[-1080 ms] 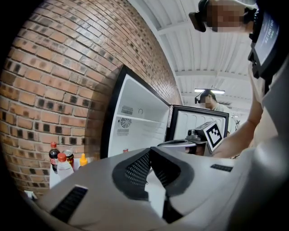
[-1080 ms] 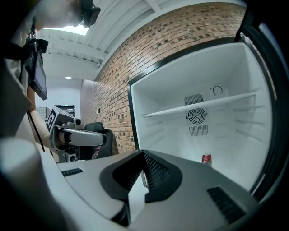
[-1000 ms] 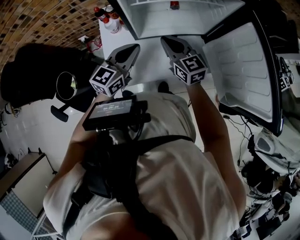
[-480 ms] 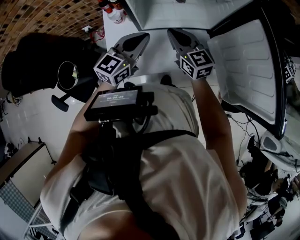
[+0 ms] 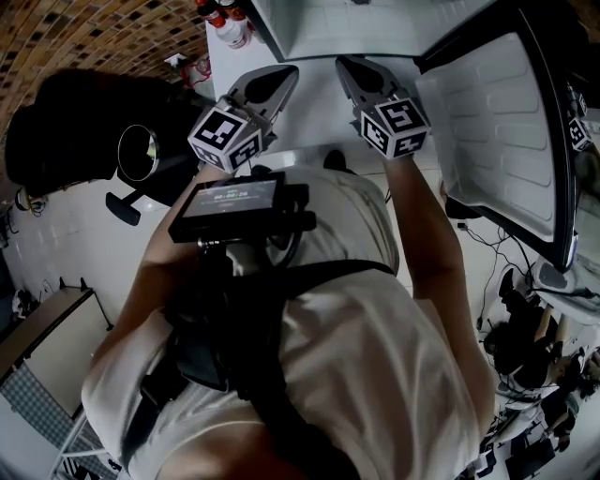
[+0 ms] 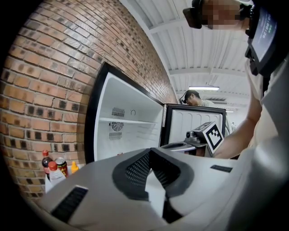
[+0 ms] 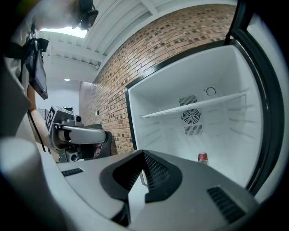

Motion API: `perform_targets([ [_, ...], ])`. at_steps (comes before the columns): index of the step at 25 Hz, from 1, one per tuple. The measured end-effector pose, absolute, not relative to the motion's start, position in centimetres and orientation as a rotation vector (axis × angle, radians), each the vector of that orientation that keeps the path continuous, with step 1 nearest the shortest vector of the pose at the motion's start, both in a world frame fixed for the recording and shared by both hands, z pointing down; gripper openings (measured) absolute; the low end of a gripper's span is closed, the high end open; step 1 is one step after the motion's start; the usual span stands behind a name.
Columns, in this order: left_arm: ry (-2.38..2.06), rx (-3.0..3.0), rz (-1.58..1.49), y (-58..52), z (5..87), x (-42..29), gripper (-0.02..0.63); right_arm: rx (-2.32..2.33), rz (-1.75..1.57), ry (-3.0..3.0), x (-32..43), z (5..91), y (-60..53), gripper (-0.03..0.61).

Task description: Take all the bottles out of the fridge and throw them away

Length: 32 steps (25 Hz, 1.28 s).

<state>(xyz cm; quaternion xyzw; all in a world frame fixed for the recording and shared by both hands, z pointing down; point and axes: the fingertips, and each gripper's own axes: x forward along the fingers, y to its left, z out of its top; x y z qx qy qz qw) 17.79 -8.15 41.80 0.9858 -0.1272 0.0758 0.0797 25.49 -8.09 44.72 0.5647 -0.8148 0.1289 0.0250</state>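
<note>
Two claws are held up in front of an open fridge point(image 5: 328, 28). The left claw point(image 6: 150, 151) is shut tight, with its two jaws pressed tip to tip, and nothing is held in it. The right claw point(image 7: 143, 154) is shut tight in the same way, and nothing is held in it either. Both claws are pointed at the fridge, side by side and a little apart. The left one is nearer the brick wall point(image 6: 45, 90).

The fridge door point(image 5: 497, 122) is swung wide open on the right. Inside, white walls and one thin shelf point(image 7: 194, 107) are seen. A round fan grille point(image 7: 191, 116) is set in the far wall under the shelf. Only one small red thing point(image 7: 202, 157) is seen on the fridge floor, far in on the right. Whether it is a bottle or a can cannot be told.

The bottles point(image 6: 48, 169) are found outside the fridge. They are stood in a little bunch on a white worktop point(image 5: 220, 61) just left of the fridge, close to the brick wall. Red caps are seen on two of them. A can point(image 6: 62, 166) and a small yellow thing point(image 6: 74, 168) are stood right beside them. The bottles are not touched by either claw.
</note>
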Motion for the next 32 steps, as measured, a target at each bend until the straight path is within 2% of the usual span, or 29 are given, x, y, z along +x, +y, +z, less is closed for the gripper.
perform_targets([
  [32,-0.417,2.939,0.219,-8.5,41.7,17.1,0.003,1.727,0.41,-2.543,25.0,45.5,-8.5,0.0],
])
